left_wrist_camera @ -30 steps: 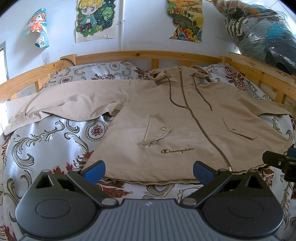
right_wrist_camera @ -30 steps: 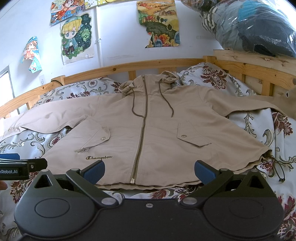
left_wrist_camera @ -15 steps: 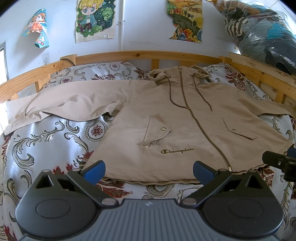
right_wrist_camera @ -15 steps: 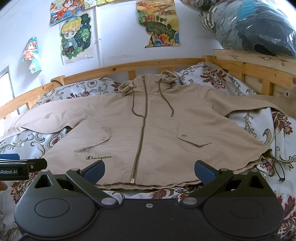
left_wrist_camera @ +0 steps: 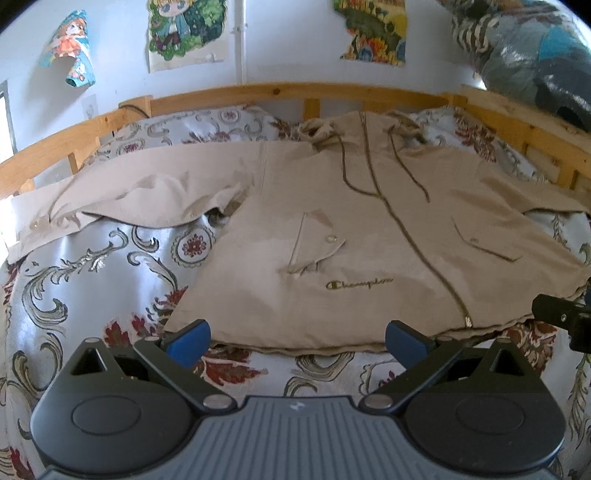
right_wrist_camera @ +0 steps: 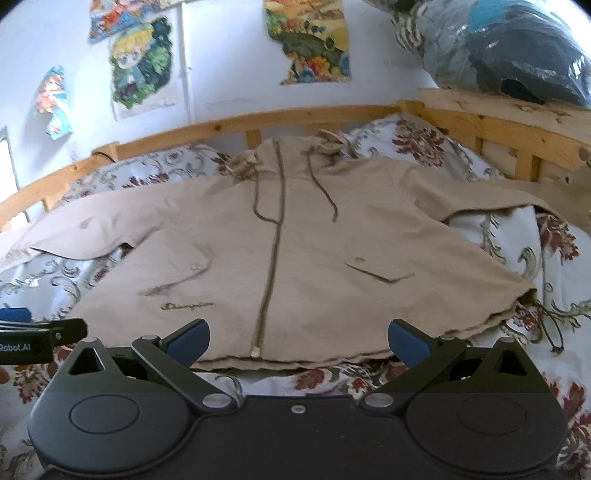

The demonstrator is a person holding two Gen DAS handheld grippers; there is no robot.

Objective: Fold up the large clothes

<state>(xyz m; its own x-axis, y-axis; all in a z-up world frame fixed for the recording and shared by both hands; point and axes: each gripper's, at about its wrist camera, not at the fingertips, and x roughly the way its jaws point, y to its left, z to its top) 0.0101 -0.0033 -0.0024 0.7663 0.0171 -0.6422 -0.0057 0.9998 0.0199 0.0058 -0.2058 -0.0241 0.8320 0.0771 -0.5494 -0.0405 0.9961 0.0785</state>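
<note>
jaws: we're holding both the left gripper (left_wrist_camera: 297,338) and right gripper (right_wrist_camera: 297,338) spread wide, gripping nothing, hovering just short of the hem.
jacket (left_wrist_camera: 369,236): we're seeing it lying flat, front up, zipped, sleeves out, on the bed.
bedspread (left_wrist_camera: 92,273): glossy floral fabric.
bed frame (left_wrist_camera: 288,92): plain wooden rails.
hidden: right sleeve end is running out of frame; right view is blurring.

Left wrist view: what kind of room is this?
Most likely a bedroom, perhaps a child's: a wooden bed frame around a floral bedspread, cartoon posters on the wall, and a beige jacket laid flat on the bed.
</note>
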